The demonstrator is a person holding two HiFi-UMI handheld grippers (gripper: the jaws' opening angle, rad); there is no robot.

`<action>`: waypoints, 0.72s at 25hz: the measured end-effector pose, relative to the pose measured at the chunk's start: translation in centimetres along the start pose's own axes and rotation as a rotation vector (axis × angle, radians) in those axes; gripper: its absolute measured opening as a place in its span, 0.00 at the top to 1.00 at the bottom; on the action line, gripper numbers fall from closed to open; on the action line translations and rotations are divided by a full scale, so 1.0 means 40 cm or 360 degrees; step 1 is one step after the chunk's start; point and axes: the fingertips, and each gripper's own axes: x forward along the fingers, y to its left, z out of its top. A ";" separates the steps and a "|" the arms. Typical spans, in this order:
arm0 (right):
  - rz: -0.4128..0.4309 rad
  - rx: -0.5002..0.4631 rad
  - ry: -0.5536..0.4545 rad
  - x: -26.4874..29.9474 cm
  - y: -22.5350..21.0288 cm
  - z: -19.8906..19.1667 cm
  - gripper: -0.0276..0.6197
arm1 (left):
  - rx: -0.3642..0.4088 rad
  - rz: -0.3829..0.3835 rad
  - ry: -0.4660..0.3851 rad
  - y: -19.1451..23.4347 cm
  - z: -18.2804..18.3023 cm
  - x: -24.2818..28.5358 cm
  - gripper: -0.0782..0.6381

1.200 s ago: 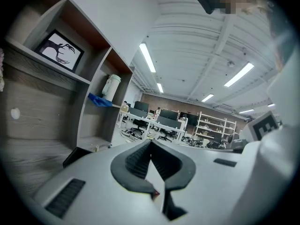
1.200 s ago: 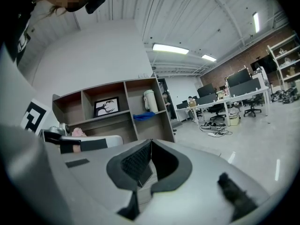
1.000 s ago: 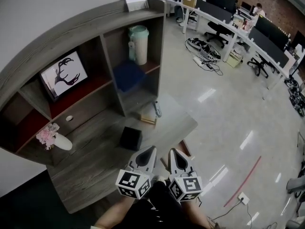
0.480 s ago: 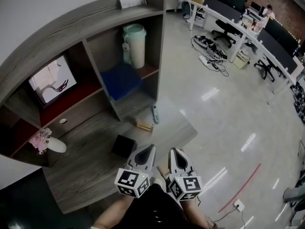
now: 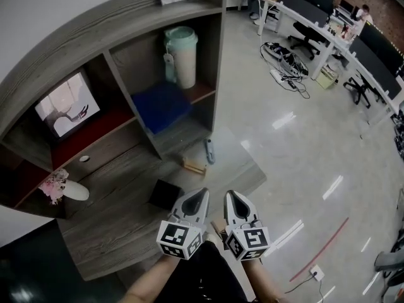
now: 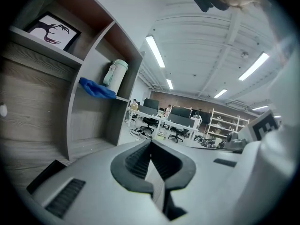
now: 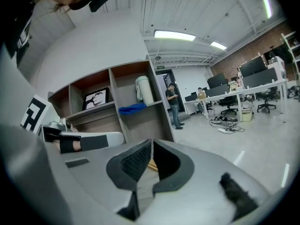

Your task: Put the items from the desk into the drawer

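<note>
Since the left gripper (image 5: 202,194) and right gripper (image 5: 228,195) both have jaws together, empty, picking hasn't begun; I'd say the black box (image 5: 165,194), just ahead-left on the desk (image 5: 120,219), needs open jaws next.

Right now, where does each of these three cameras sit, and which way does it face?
Head view: on the person's head, looking steeply down at the desk; left tongs and right tongs show.
Left gripper view: rides the left tongs, looking along their shut jaws toward the shelves.
Right gripper view: same on the right tongs, jaws shut.
Shared: both gripper views show the pale jug and blue cloth.
</note>
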 end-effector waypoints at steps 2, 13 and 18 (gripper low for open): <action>0.0029 0.0015 0.0022 0.020 0.002 -0.009 0.94 | 0.0000 0.0004 0.0009 0.011 -0.006 0.009 0.88; 0.0211 -0.0001 0.0164 0.111 0.061 -0.091 0.72 | -0.0104 0.0098 -0.0035 0.093 -0.009 -0.046 0.88; 0.0331 0.0019 0.0295 0.162 0.157 -0.157 0.67 | -0.0155 0.0262 -0.0064 0.185 -0.014 -0.128 0.88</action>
